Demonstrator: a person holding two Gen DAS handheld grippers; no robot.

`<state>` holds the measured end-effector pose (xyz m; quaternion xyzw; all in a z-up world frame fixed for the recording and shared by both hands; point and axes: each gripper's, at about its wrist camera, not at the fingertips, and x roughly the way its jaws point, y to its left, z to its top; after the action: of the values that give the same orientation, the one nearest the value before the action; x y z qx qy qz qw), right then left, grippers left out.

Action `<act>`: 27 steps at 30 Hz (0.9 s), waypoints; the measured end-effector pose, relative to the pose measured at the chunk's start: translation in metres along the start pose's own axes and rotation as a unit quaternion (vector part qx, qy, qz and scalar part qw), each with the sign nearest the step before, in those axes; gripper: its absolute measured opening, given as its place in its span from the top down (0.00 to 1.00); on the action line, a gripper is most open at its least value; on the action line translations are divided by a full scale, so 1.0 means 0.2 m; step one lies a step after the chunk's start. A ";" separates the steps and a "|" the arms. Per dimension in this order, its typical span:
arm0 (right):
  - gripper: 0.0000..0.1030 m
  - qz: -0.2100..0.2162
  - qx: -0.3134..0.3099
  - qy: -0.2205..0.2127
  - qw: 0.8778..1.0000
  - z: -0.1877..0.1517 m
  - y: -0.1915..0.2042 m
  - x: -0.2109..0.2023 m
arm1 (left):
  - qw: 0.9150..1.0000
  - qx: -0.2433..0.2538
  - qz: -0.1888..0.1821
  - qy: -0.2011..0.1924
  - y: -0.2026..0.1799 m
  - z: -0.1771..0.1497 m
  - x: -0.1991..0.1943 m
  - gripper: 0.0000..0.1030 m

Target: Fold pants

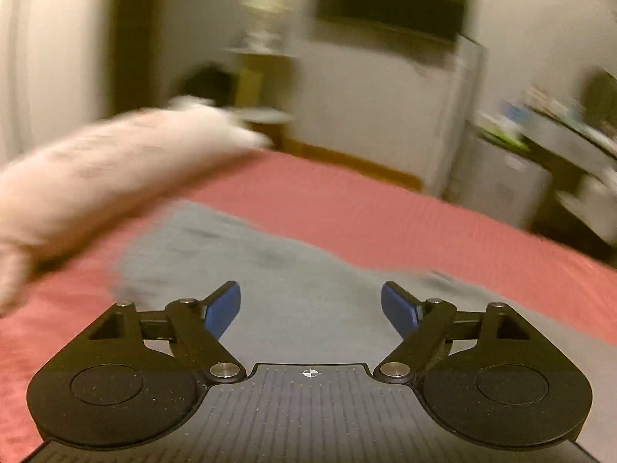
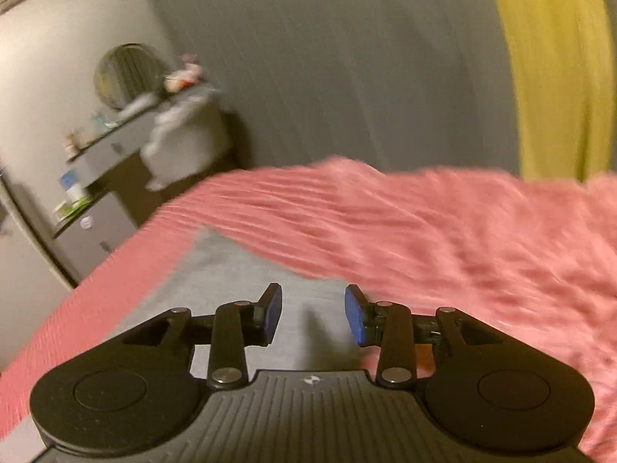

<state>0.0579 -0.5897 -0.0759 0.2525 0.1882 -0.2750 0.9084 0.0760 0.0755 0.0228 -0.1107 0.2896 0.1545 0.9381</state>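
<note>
Grey pants lie flat on a pink bedspread. My left gripper is open and empty, its blue pads spread wide above the grey cloth. In the right wrist view the pants show as a grey strip running away to the left of centre on the bedspread. My right gripper is open and empty just above that grey cloth. Both views are blurred by motion.
A white pillow lies at the left on the bed. Beyond the bed stand a white cabinet, a lamp table and a cluttered desk. A grey curtain and a yellow curtain hang behind.
</note>
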 end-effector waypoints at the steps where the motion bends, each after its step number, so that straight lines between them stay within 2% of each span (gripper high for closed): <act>1: 0.65 0.028 -0.025 0.009 0.999 -0.04 0.12 0.01 | 1.000 0.008 -0.019 0.015 -0.08 -0.02 0.07 0.17; 2: 0.65 0.066 -0.057 0.027 0.996 -0.10 0.27 0.04 | 0.999 0.017 -0.040 0.032 -0.17 -0.04 0.14 0.18; 4: 0.65 0.144 -0.128 0.070 0.979 -0.25 0.58 0.09 | 0.996 0.042 -0.052 0.060 -0.33 -0.08 0.26 0.22; 7: 0.65 0.264 -0.253 0.117 0.923 -0.54 1.01 0.09 | 0.993 0.074 -0.053 0.078 -0.50 -0.12 0.44 0.24; 9: 0.63 0.295 -0.306 0.121 0.897 -0.67 1.16 0.09 | 0.990 0.095 -0.051 0.091 -0.54 -0.14 0.52 0.22; 10: 0.61 0.294 -0.327 0.119 0.890 -0.71 1.19 0.11 | 0.989 0.109 -0.037 0.093 -0.53 -0.17 0.53 0.22; 12: 0.54 0.304 -0.336 0.107 0.885 -0.71 1.16 0.17 | 0.989 0.130 -0.026 0.067 -0.46 -0.18 0.57 0.22; 13: 0.54 0.314 -0.328 0.112 0.884 -0.67 1.11 0.21 | 0.988 0.143 -0.011 0.050 -0.42 -0.17 0.59 0.21; 14: 0.54 0.313 -0.324 0.112 0.886 -0.63 1.07 0.23 | 0.987 0.153 0.010 0.038 -0.36 -0.18 0.59 0.16; 15: 0.54 0.291 -0.329 0.104 0.893 -0.58 1.01 0.27 | 0.987 0.155 0.026 0.029 -0.29 -0.18 0.61 0.12; 16: 0.54 0.256 -0.338 0.091 0.901 -0.52 0.93 0.32 | 0.988 0.145 0.038 0.026 -0.20 -0.17 0.64 0.12; 17: 0.52 0.216 -0.341 0.077 0.912 -0.45 0.82 0.38 | 0.989 0.134 0.058 0.026 -0.12 -0.17 0.67 0.12; 18: 0.45 0.189 -0.332 0.072 0.921 -0.39 0.70 0.42 | 0.990 0.120 0.071 0.022 -0.03 -0.16 0.68 0.11; 20: 0.43 0.109 -0.289 0.071 0.949 -0.22 0.45 0.51 | 0.990 0.095 0.103 0.013 0.13 -0.13 0.67 0.11; 22: 0.42 0.009 -0.236 0.065 0.969 -0.04 0.22 0.53 | 0.981 0.097 0.169 0.010 0.25 -0.06 0.65 0.16; 23: 0.43 -0.031 -0.198 0.058 0.978 0.04 0.09 0.49 | 0.981 0.096 0.171 0.012 0.31 -0.05 0.64 0.26; 24: 0.43 -0.046 -0.150 0.045 0.987 0.10 -0.02 0.43 | 0.982 0.098 0.161 0.016 0.35 -0.05 0.62 0.31; 25: 0.42 -0.043 -0.085 0.032 0.995 0.16 -0.18 0.35 | 0.981 0.114 0.156 0.018 0.37 -0.05 0.59 0.32; 27: 0.42 -0.007 0.012 0.033 0.999 0.18 -0.40 0.22 | 0.974 0.147 0.173 0.012 0.34 -0.05 0.54 0.33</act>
<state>0.0517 -0.6864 -0.0962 0.2715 0.2168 -0.2748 0.8965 0.1316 0.1606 -0.0570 0.0780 0.3354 0.2685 0.8996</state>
